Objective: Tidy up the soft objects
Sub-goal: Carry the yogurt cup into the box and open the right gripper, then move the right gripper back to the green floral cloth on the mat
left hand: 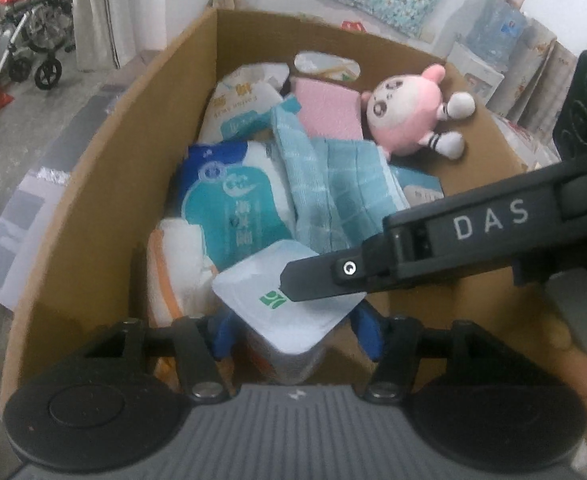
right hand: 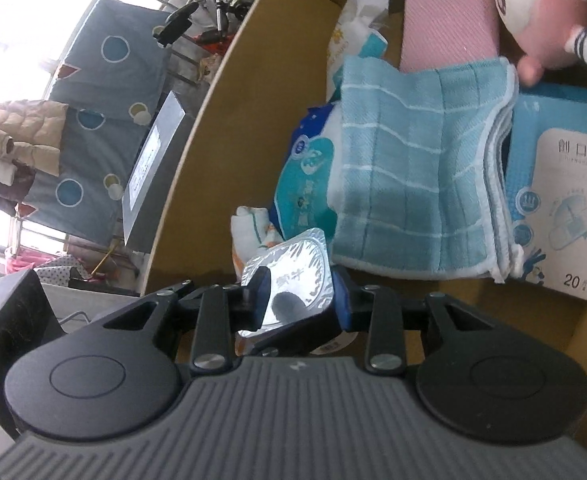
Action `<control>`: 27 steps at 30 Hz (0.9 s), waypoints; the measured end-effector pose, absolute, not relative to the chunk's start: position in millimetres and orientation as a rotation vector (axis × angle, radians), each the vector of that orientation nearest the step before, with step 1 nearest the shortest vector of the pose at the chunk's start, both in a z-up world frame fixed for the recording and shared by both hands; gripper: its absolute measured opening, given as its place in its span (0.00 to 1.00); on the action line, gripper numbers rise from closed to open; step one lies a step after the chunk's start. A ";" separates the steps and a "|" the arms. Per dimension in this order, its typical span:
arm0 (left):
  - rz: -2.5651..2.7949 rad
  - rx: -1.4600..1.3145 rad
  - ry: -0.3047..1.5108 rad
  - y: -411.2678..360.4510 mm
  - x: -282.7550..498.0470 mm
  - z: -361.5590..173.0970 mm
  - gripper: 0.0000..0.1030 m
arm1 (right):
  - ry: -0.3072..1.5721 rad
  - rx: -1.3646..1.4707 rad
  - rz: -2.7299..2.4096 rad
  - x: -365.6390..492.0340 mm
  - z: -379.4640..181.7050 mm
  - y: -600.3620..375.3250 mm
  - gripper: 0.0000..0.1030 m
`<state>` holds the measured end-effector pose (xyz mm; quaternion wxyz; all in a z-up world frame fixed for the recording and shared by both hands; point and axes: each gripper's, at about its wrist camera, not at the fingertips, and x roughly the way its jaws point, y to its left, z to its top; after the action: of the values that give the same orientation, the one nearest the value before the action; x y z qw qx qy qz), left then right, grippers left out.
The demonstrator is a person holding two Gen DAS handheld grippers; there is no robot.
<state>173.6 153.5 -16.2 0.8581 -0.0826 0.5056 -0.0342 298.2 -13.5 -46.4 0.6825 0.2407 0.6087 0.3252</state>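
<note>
Your left gripper (left hand: 291, 330) has its fingers spread either side of the foil-lidded cup (left hand: 285, 304), which stands upright at the near end of the cardboard box (left hand: 105, 168). Your right gripper (right hand: 299, 300) is pinching that cup's lid rim. The blue towel (left hand: 333, 184) lies just beyond, the pink plush toy (left hand: 407, 114) farther back.

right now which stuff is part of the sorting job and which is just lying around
Job: box, plush, blue towel, pink cloth, tissue packs, foil-lidded cup, left claw, right claw.

Lying about: wheelchair, hanging quilt, bottles.
</note>
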 end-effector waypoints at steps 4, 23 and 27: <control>-0.078 -0.181 1.074 154.3 171.4 -19.8 0.64 | 1.376 0.563 0.733 293.3 -54.2 -15.0 0.32; -0.085 -0.173 0.908 144.7 115.6 26.2 0.88 | 1.285 0.638 0.768 280.1 -19.7 -48.9 0.45; -0.113 -0.108 0.761 127.6 88.1 45.5 0.92 | 1.181 0.713 0.809 256.5 0.6 -80.7 0.54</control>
<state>88.1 127.6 45.5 0.9254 -0.0528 0.3712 -0.0553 256.5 -80.7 0.6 0.6970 0.3199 0.5294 0.3628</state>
